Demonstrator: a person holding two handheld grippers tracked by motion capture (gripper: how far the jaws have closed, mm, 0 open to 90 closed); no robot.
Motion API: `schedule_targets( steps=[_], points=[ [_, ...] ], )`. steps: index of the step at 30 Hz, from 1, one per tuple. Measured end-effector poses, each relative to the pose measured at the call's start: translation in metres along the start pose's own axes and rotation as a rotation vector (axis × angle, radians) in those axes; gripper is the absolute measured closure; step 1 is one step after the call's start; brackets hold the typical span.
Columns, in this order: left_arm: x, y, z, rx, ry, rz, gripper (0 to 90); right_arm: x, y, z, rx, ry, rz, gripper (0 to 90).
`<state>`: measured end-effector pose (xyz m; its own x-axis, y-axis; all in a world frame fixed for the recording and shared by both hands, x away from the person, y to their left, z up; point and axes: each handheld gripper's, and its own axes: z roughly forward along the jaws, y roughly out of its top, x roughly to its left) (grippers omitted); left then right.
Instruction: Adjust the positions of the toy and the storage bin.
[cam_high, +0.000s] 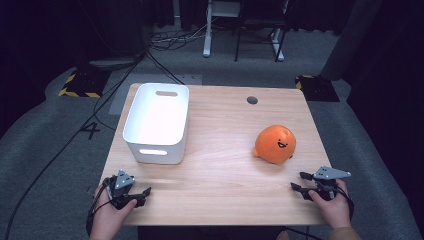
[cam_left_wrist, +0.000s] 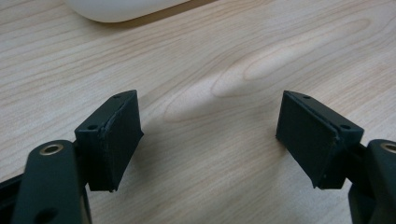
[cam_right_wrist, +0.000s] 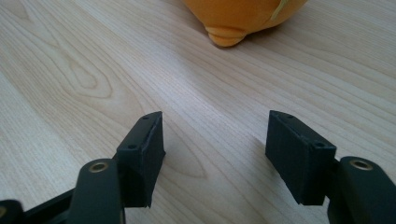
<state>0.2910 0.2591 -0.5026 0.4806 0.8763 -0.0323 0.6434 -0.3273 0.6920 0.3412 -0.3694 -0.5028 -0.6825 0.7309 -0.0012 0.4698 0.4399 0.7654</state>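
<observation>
An orange round plush toy (cam_high: 275, 144) with a small black smiling face lies on the right half of the wooden table (cam_high: 220, 170). A white plastic bin (cam_high: 157, 121) with handle slots stands at the left. My left gripper (cam_high: 142, 196) rests near the front left edge, open, with bare wood between its jaws (cam_left_wrist: 210, 135). My right gripper (cam_high: 300, 182) rests near the front right edge, open and holding nothing (cam_right_wrist: 215, 149). The toy's (cam_right_wrist: 243, 18) underside sits just beyond its jaws. The bin's (cam_left_wrist: 121, 8) lower edge shows at the top of the left gripper view.
A small dark round grommet (cam_high: 252, 100) is set in the table near the far edge. Cables (cam_high: 125, 75) trail across the grey floor beyond the table, and table legs (cam_high: 207, 30) stand at the back.
</observation>
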Motion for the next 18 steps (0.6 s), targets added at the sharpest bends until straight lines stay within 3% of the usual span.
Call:
schedule_targets(
  steps=[7, 8, 13, 18],
  points=[
    [-0.001, 0.008, -0.002, 0.000, -0.039, -0.015, 28.3, 0.001, 0.000, -0.001, 0.001, -0.009, 0.008, 37.8],
    [-0.001, 0.011, -0.005, -0.002, -0.029, -0.007, 28.4, 0.001, 0.000, -0.001, 0.001, -0.009, 0.007, 37.8],
    [-0.002, 0.028, -0.018, -0.060, -0.054, -0.007, 29.4, 0.001, 0.000, -0.001, 0.000, -0.008, 0.009, 37.8],
    [0.000, 0.038, -0.028, -0.075, -0.062, 0.003, 29.3, 0.001, 0.000, 0.000, -0.001, -0.006, 0.008, 37.9]
  ],
)
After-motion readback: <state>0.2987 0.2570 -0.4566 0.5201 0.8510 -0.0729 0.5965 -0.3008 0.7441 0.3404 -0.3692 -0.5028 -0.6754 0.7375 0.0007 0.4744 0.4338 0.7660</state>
